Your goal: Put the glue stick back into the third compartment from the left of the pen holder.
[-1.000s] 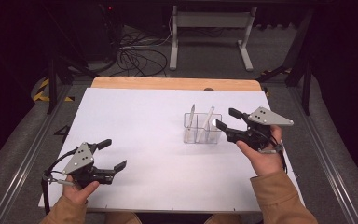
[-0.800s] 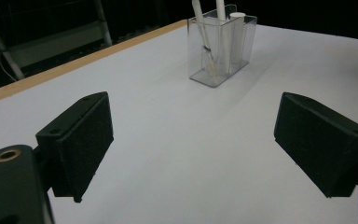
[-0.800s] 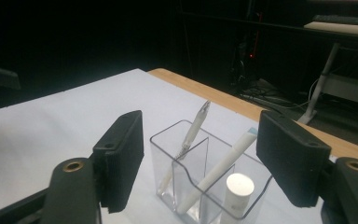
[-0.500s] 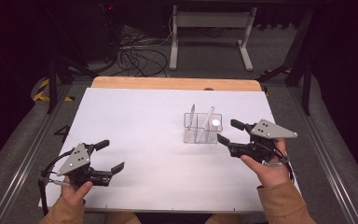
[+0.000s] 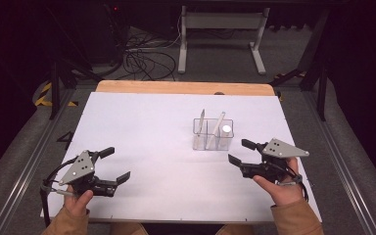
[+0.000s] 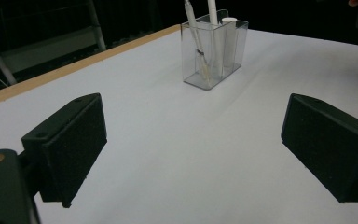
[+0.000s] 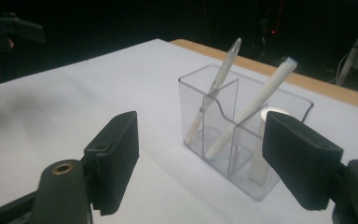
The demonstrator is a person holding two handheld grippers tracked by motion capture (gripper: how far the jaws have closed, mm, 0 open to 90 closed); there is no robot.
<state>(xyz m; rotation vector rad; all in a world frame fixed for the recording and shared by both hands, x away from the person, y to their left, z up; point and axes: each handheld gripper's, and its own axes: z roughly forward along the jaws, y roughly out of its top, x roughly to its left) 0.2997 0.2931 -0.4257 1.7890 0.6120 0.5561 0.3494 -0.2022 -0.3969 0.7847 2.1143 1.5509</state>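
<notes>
We hold both grippers with jaws wide and empty over the white worktop (image 5: 142, 122), the right gripper (image 5: 239, 152) just beside the clear holder (image 5: 213, 134) of upright white pens, the left gripper (image 5: 115, 164) well apart from the holder, so our right hand is nearer.

A white table top (image 5: 142, 127) with a pale wooden strip (image 5: 183, 87) along its far edge stands in a dim room. Beyond it the grey floor (image 5: 225, 58) holds a tangle of black cables (image 5: 144, 61) and a light metal stand (image 5: 220, 29). Yellow and black hazard tape (image 5: 43, 93) marks the floor at left. The far background is dark.
</notes>
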